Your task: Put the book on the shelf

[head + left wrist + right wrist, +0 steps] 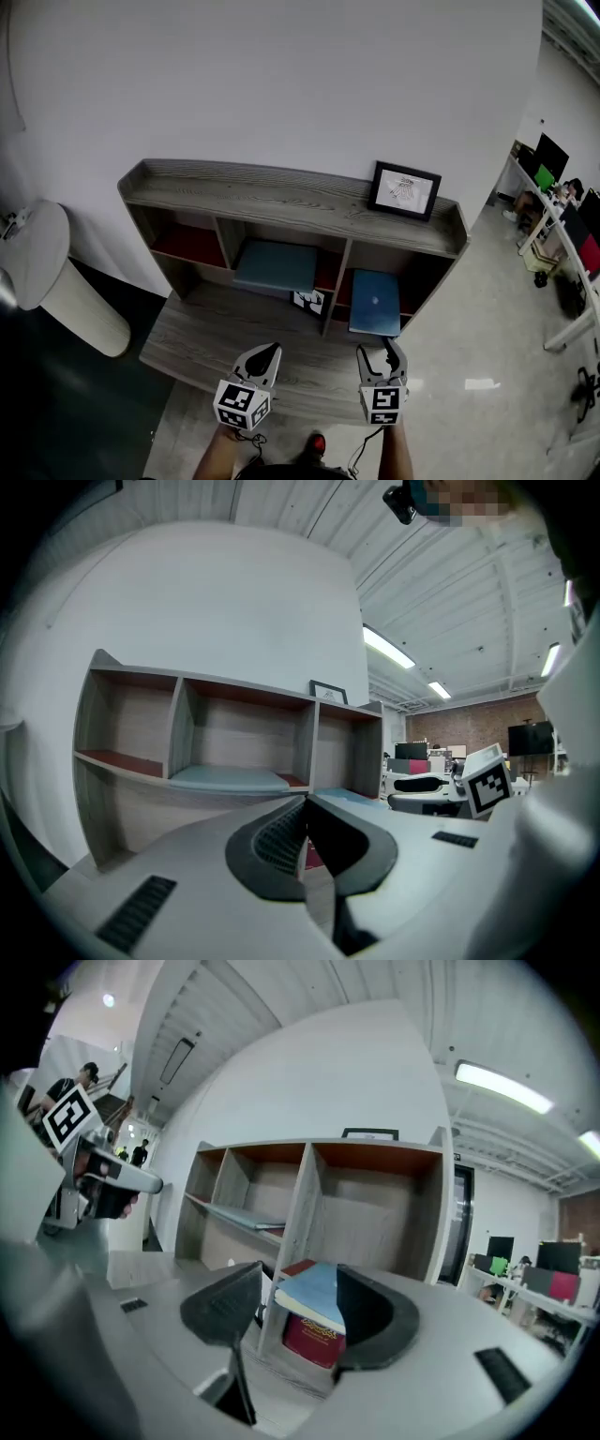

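A blue book lies flat in the right compartment of the grey wooden shelf unit, its front edge sticking out over the desk. In the right gripper view this blue book rests on a dark red book. My right gripper is open just in front of it, and its pads do not touch the book. My left gripper hovers over the desk with its jaws together and nothing in them. Another blue book lies in the middle compartment.
A framed picture stands on the shelf unit's top right. A square marker tag leans at the divider's foot. A white cylinder-shaped bin stands left of the desk. Office desks with monitors are far right.
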